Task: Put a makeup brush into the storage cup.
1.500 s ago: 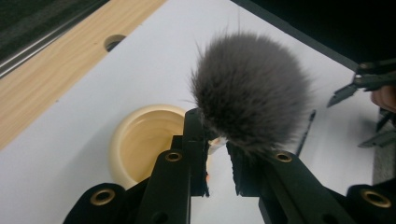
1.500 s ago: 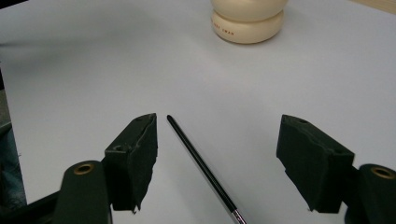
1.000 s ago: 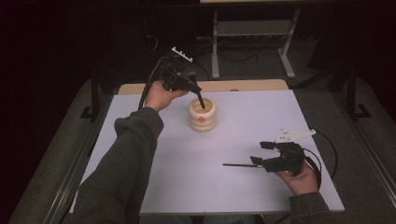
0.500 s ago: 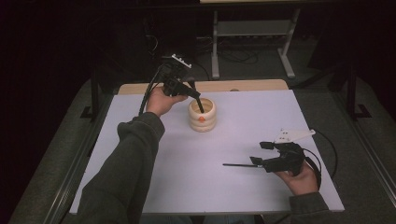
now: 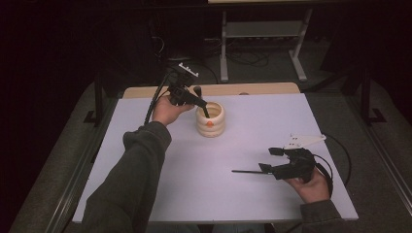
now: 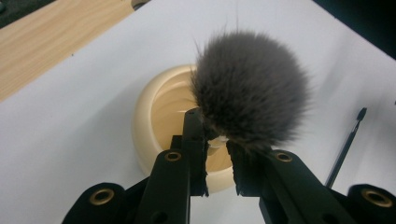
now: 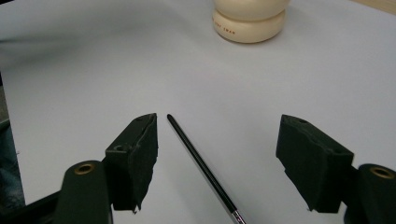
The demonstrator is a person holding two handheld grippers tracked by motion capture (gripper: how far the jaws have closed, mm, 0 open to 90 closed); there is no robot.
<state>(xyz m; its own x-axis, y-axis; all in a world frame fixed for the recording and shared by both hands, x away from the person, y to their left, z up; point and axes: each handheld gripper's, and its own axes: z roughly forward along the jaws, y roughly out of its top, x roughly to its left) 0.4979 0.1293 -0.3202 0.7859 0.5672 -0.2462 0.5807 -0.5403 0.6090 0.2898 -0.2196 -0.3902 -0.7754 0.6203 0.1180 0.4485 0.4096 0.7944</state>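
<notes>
A cream ribbed cup (image 5: pixel 211 119) stands at the table's far middle. My left gripper (image 5: pixel 193 99) is shut on a make-up brush (image 5: pixel 203 106) whose handle slants down into the cup's mouth. In the left gripper view the jaws (image 6: pixel 217 156) pinch the brush just under its fluffy grey head (image 6: pixel 252 88), above the cup (image 6: pixel 154 116). My right gripper (image 5: pixel 270 160) rests open near the front right. A thin black brush (image 5: pixel 245 171) lies on the table there, and in the right gripper view it (image 7: pixel 201 168) runs between the spread fingers (image 7: pixel 135 154), touching neither.
The white table top (image 5: pixel 145 165) has a wooden strip (image 5: pixel 252 89) along its far edge. The cup's base (image 7: pixel 247 25) shows ahead in the right gripper view. Cables trail from both grippers. A metal stand (image 5: pixel 262 34) is on the dark floor beyond the table.
My left gripper has sunk a little and tipped toward the cup, bringing the fluffy brush's handle deeper into its mouth. The right gripper and the thin brush have stayed still.
</notes>
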